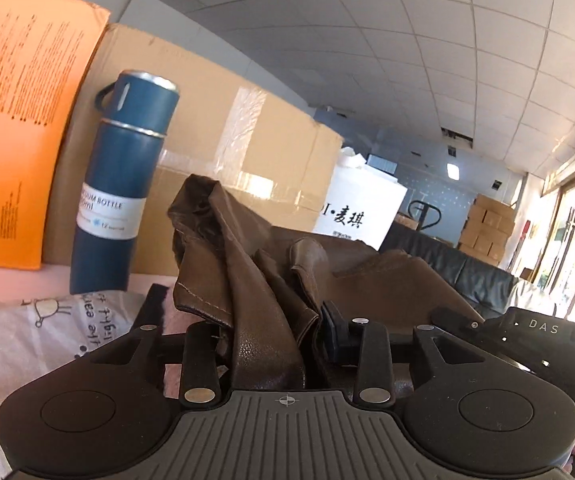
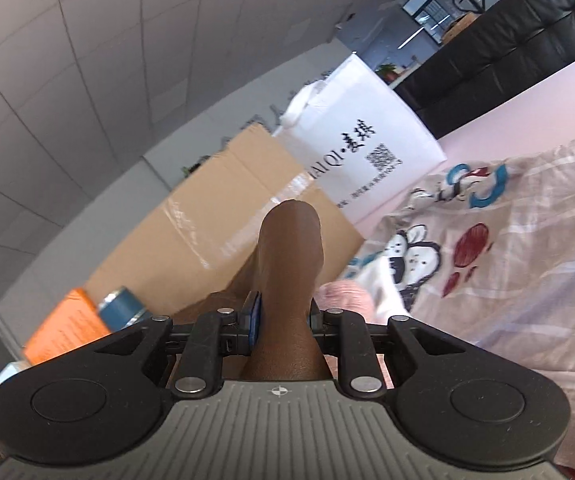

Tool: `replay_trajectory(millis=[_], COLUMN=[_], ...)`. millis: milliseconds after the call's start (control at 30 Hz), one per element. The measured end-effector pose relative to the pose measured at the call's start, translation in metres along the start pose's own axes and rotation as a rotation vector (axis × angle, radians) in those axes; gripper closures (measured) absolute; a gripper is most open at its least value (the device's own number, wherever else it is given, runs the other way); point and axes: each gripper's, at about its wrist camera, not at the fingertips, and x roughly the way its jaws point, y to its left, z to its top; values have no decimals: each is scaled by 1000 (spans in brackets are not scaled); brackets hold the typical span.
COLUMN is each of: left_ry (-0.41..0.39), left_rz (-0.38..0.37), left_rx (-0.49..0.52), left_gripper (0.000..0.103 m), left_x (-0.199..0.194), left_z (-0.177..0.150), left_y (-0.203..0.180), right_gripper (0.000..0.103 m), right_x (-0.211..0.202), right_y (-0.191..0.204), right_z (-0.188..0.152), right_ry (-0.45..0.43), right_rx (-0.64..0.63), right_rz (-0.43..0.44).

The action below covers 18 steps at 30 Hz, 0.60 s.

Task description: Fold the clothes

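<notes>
Both grippers clamp a brown leather-like garment [image 1: 247,280], lifted above a printed bedsheet [image 2: 507,280].

The left gripper [image 1: 271,344] pinches bunched folds between nearly closed fingers; the right gripper [image 2: 281,320] squeezes a smooth fold. Behind stand a taped cardboard box [image 1: 227,152], sealed, a capped blue vacuum bottle [image 1: 119,184], contents unseen, and a white paper bag [image 2: 367,140] whose inside is hidden.

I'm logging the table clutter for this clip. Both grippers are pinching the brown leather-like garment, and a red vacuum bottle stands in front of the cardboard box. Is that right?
Not quite: the tall vacuum bottle is blue, not red, as the left wrist view shows. The rest holds: it stands in front of the large cardboard box, and both the left gripper and right gripper are pinching the brown leather-like garment.
</notes>
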Motion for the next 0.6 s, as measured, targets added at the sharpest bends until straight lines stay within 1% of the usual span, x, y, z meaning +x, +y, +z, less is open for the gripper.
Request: replay_trajectory(millis=[67,133,167,200,233,300,333,367,400,467,500,533,600], left_ry=[-13,-37,-51,-65,-67,-66,-44,-13,19,47,45,42,20], left_rz=[21,51,80,110,148,225,263,278,289,304,306,307,311], left_rx=[3,-3,-5,-7,-7,-7,-11,-20,-29,-25,-26,-27,0], left_gripper=[55,41,38,33,29,25,23,21,18,15,12,12,12], left_x=[-6,-14,-18,-21,-21,-21,-18,-14,-10,-3,-3,-4,-16], left_z=[2,3,3,3,3,2,1,0,-2,-7,-7,-7,-4], left_y=[3,3,3,3,5,9,12,16,20,26,27,27,22], right_gripper=[82,78,73,68,67,62,61,58,57,56,56,55,53], right_x=[4,8,10,12,14,18,20,22,22,22,22,23,25], right_y=[2,3,4,5,5,4,4,4,5,8,8,8,7], right_z=[-5,-11,-14,-16,-18,-20,-21,-22,-23,-25,-26,-27,-27], right_ry=[7,14,17,21,30,41,44,46,49,55,56,56,50], right_rx=[-40,-81,-101,-121,-133,-148,-158,-168,-181,-208,-217,-224,-234], right_rz=[-56,-113,-141,-169,-194,-226,-239,-252,-263,-280,-283,-283,-283])
